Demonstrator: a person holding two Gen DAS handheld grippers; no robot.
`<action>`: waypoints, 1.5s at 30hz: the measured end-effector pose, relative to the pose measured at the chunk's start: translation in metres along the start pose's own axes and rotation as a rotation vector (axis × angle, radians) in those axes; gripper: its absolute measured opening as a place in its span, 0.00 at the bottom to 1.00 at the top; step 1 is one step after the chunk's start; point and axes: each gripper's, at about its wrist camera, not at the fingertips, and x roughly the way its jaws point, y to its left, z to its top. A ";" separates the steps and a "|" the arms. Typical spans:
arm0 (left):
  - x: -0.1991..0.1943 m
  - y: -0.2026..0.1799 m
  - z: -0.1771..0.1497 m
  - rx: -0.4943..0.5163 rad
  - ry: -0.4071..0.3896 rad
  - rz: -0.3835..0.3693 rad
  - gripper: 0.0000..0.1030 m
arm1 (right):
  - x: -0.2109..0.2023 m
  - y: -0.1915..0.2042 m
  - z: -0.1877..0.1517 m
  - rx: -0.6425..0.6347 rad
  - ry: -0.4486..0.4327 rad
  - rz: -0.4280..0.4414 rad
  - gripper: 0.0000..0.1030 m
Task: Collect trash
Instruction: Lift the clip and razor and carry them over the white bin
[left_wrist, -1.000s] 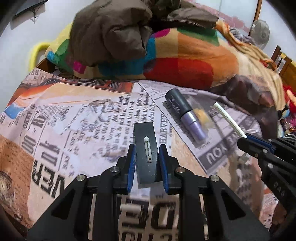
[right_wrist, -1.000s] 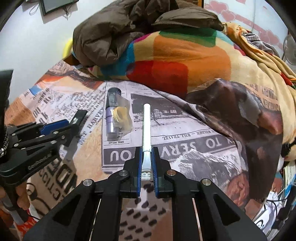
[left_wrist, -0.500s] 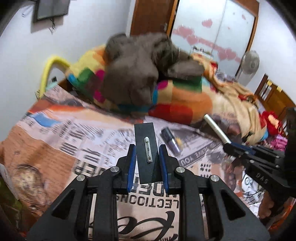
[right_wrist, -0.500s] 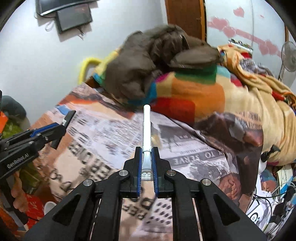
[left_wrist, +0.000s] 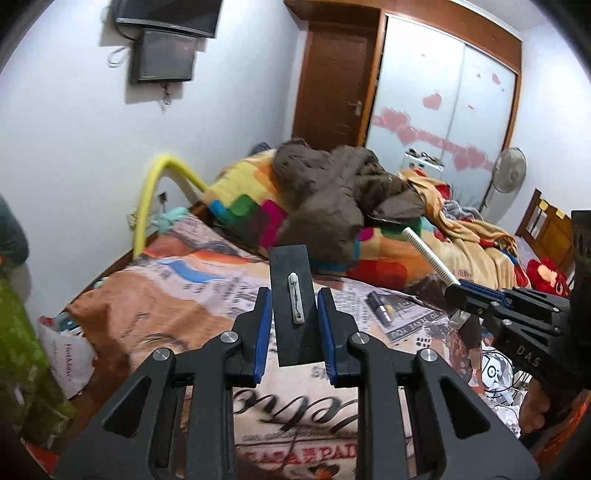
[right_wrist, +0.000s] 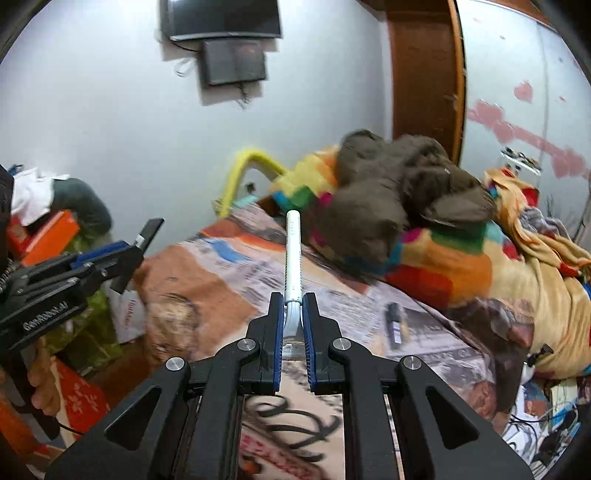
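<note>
1. Both grippers have risen well clear of the bed since a second ago: the newspaper-print bedspread (left_wrist: 207, 314) that filled the earlier views now lies far below, and the wall, door and wardrobe have come into the upper part of both frames.
2. At lower centre of the left wrist view, the left gripper (left_wrist: 294, 306) is clamped on a flat black card (left_wrist: 291, 295) with a small white clip on its face; the card stands upright between the blue pads, as it did before.
3. At lower centre of the right wrist view, the right gripper (right_wrist: 293, 314) is closed tight on the lower end of a white stick (right_wrist: 293, 254), which points up and away toward the frame's middle.
4. That stick also shows at centre right of the left wrist view, jutting from the right gripper, which a hand holds at the right edge.
5. A dark tube (left_wrist: 380, 308), with something yellow beside it, is still lying on the bedspread, right of centre in the left wrist view and well below both grippers.
6. Behind it, a colour-block blanket (left_wrist: 388, 254) carries a heap of brown clothing (left_wrist: 332, 192).
7. A yellow curved bar (left_wrist: 155, 192) rises at the bed's far left.
8. A dark screen (right_wrist: 234, 61) hangs on the wall at upper centre of the right wrist view.
9. A standing fan (left_wrist: 509, 175) is at the upper right of the left wrist view.
</note>
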 end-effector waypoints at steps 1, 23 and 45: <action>-0.008 0.006 -0.001 -0.004 -0.006 0.009 0.23 | -0.002 0.011 0.002 -0.006 -0.003 0.017 0.09; -0.184 0.178 -0.091 -0.133 -0.068 0.277 0.23 | 0.012 0.218 -0.034 -0.151 0.076 0.341 0.09; -0.132 0.295 -0.276 -0.422 0.194 0.354 0.23 | 0.114 0.319 -0.146 -0.319 0.439 0.404 0.09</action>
